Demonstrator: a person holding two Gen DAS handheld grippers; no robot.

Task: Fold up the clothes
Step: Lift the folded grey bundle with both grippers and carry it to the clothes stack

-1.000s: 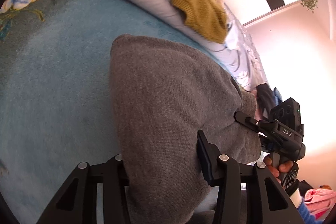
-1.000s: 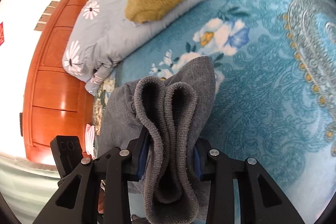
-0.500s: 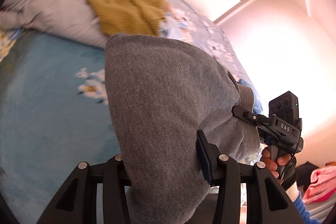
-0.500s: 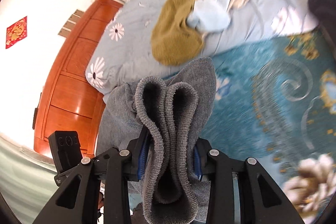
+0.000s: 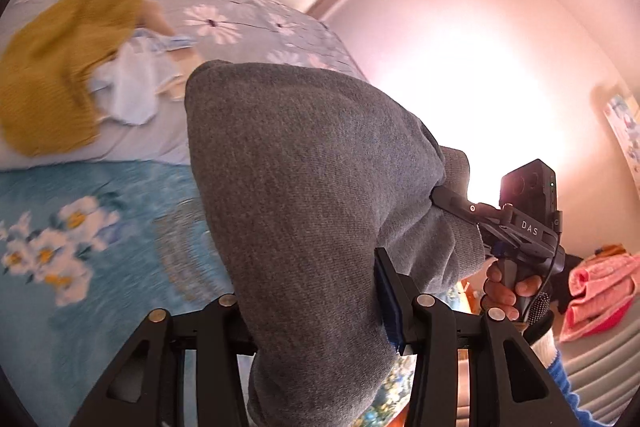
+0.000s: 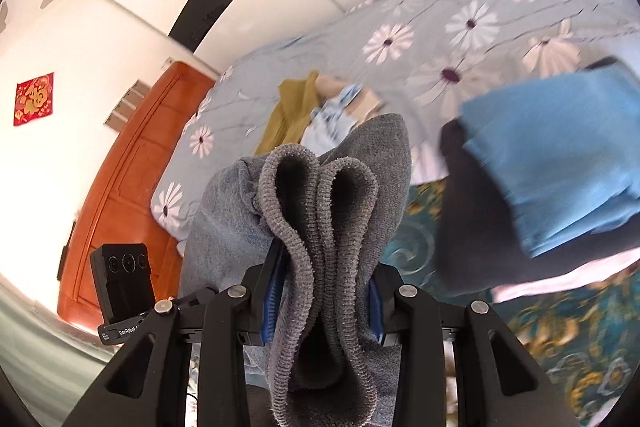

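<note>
Holding a grey garment point(image 5: 320, 187) up off the bed point(image 5: 80, 227) between both grippers

Left gripper point(image 5: 316, 311) and right gripper point(image 6: 324, 291) are each clamped shut on it; ribbed hem point(image 6: 320, 227) bunched double between the right fingers, cloth draping forward over both sets of tips. Long axis seems to run gripper to gripper. Looks mid-fold or being carried; next it needs laying flat on the bed, I reckon.
</note>
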